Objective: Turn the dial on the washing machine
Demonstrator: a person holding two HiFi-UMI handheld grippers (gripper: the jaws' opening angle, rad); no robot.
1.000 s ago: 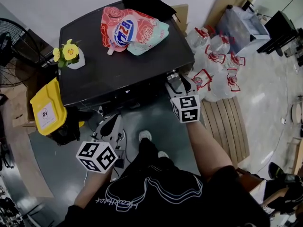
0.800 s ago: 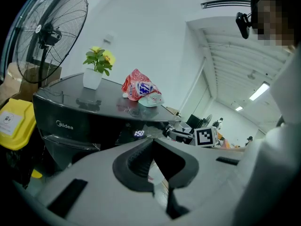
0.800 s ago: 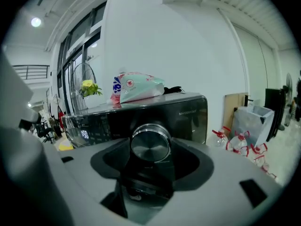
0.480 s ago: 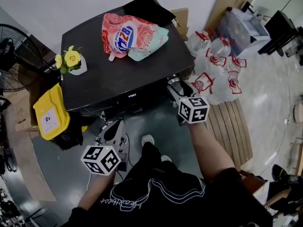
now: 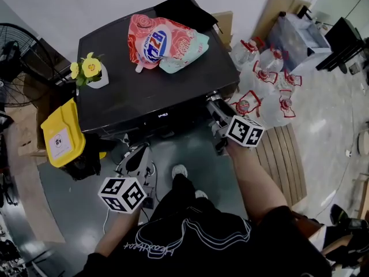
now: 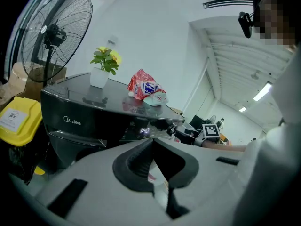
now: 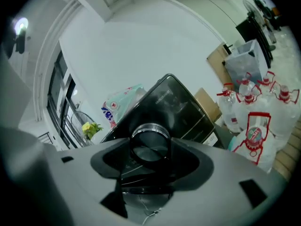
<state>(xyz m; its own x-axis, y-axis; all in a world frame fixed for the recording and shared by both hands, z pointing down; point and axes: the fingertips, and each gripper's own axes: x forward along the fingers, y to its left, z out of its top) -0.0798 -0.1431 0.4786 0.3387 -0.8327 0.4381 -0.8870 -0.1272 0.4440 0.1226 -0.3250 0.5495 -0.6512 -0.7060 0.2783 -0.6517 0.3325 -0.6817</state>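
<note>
The black washing machine [image 5: 144, 91] stands in front of me, its display lit [image 6: 144, 131]. At its front right corner my right gripper [image 5: 214, 105] is shut on the round silver-rimmed dial [image 7: 150, 134]. In the right gripper view the dial sits between the two dark pads of my right gripper [image 7: 150, 147], touching both sides. In the head view the gripper hides the dial. My left gripper [image 5: 134, 157] hangs low before the machine's front. There my left gripper [image 6: 154, 145] has its jaws shut, with nothing between them.
On the lid lie a red and teal detergent pouch [image 5: 158, 42], a white pot of yellow flowers [image 5: 92, 71] and a black cloth [image 5: 181, 7]. A yellow bin [image 5: 57, 134] and a fan [image 5: 17, 62] stand left. Several water bottles [image 5: 271, 79] and a wooden pallet [image 5: 282, 160] are right.
My right gripper has rolled clockwise on the dial, its marker cube swinging out to the right. The left gripper has barely moved.
</note>
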